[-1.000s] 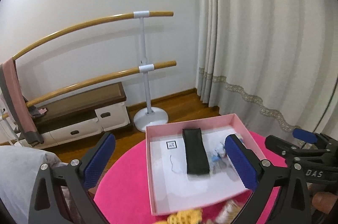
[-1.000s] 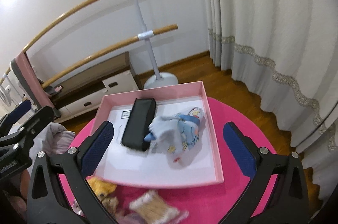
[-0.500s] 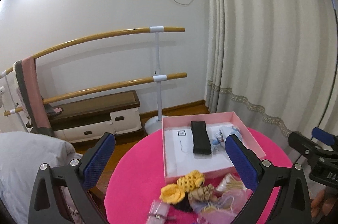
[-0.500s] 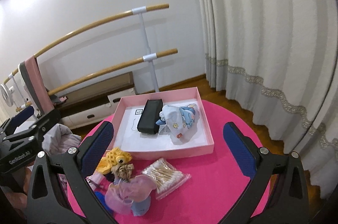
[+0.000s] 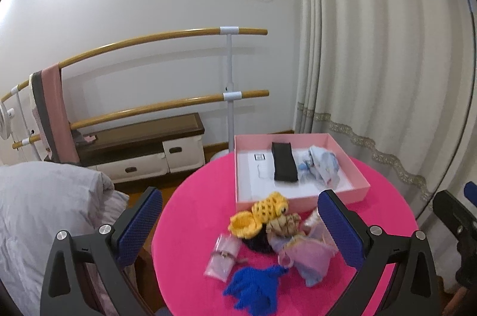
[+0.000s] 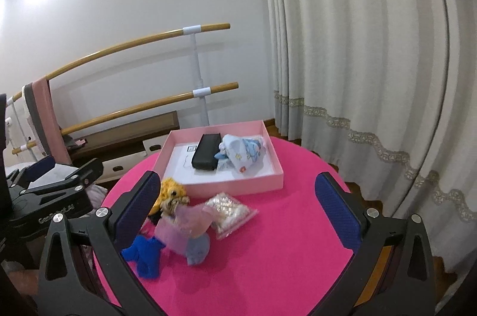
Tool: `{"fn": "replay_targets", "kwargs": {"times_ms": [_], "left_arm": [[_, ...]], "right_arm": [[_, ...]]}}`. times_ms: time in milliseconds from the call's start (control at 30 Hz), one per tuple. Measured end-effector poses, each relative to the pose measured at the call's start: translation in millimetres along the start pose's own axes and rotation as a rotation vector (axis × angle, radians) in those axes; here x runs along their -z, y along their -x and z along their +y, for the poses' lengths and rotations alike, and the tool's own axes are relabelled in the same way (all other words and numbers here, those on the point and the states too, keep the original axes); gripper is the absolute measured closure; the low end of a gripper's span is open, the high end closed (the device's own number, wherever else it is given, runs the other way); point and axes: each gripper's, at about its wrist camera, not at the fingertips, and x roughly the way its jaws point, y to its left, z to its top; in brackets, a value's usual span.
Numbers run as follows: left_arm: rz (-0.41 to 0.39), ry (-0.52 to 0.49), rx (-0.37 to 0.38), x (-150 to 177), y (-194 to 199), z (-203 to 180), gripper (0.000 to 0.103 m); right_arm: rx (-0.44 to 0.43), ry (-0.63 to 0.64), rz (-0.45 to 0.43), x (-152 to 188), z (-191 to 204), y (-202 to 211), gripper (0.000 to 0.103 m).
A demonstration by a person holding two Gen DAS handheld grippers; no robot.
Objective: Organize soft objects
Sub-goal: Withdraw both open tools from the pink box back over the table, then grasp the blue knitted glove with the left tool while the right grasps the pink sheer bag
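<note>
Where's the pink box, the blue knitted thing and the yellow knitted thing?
pink box (image 6: 238, 187), right wrist view, front wall.
blue knitted thing (image 5: 253, 290), left wrist view, its middle.
yellow knitted thing (image 5: 268, 207), left wrist view, upper part.

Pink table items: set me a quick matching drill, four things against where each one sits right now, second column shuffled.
Things:
1. black pouch
2. blue knitted piece
3. clear bag of cotton swabs
4. printed light-blue cloth

Places:
A. on the tablecloth just in front of the pink box, right of the pile
B. in the box, against its right wall
C. nearest edge of the pile, outside the box
D. in the box, left of the cloth, lying flat

Pairs: 1-D, 2-C, 3-A, 4-B
</note>
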Motion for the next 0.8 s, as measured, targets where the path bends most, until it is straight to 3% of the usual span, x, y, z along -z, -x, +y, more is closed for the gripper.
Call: {"fn": "replay_targets", "kwargs": {"times_ms": [300,800], "left_arm": [[0.014,0.020,-0.012,1,28,13,0.000],[-0.016,0.053,-0.022,-4,34,31,0.000]], "right_arm": [[-0.020,0.021,0.007,12,5,9,0.000],[-0.013,0.017,0.004,13,4,9,0.000]]}}
